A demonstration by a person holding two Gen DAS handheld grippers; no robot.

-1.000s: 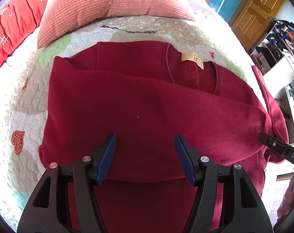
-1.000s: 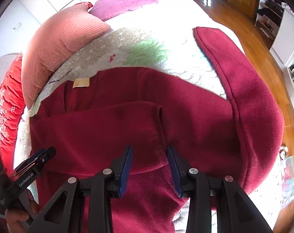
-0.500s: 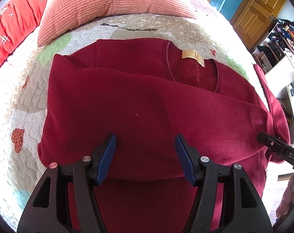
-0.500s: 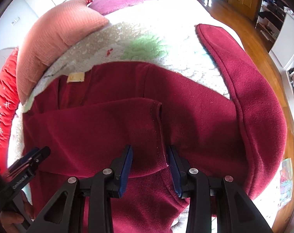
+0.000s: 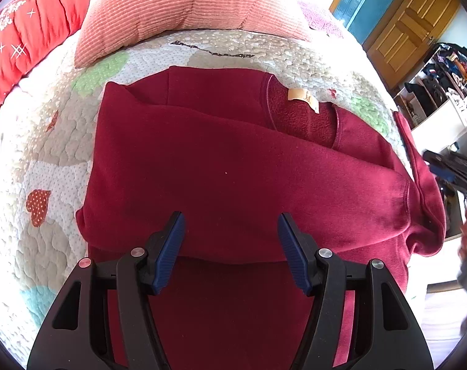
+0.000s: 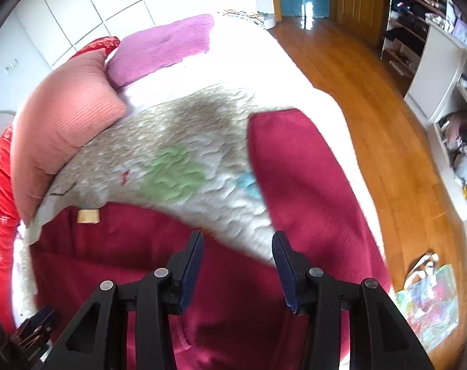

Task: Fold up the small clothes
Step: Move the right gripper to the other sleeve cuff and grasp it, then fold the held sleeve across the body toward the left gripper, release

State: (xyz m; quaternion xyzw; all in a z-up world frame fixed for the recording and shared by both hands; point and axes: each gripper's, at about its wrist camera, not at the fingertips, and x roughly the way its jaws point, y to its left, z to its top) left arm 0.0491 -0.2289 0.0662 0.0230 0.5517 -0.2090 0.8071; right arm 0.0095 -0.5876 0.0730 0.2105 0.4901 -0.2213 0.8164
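A dark red sweater (image 5: 233, 166) is spread on a quilted bedspread (image 5: 42, 160), its neckline and tan label (image 5: 303, 100) lying toward one o'clock in the left wrist view. One sleeve (image 5: 264, 178) is laid across the chest, its cuff ending near three o'clock. The left gripper (image 5: 230, 249) is held above the lower body of the sweater at six o'clock, its blue-padded jaws standing wide apart with nothing pinched between them. At three o'clock in that view the right gripper (image 5: 449, 169) is seen blurred beside the sweater's edge.

In the right wrist view the right gripper (image 6: 237, 266) is seen over the sweater's shoulder area at six o'clock; its jaws are opening and no cloth is pressed by the pads. The other sleeve (image 6: 298, 185) is stretched out toward twelve o'clock along the bed's edge. A salmon pillow (image 6: 64, 120) is set at ten o'clock, with a purple towel (image 6: 162, 46) beyond it at eleven. A wooden floor (image 6: 372, 117) is shown from one to three o'clock.
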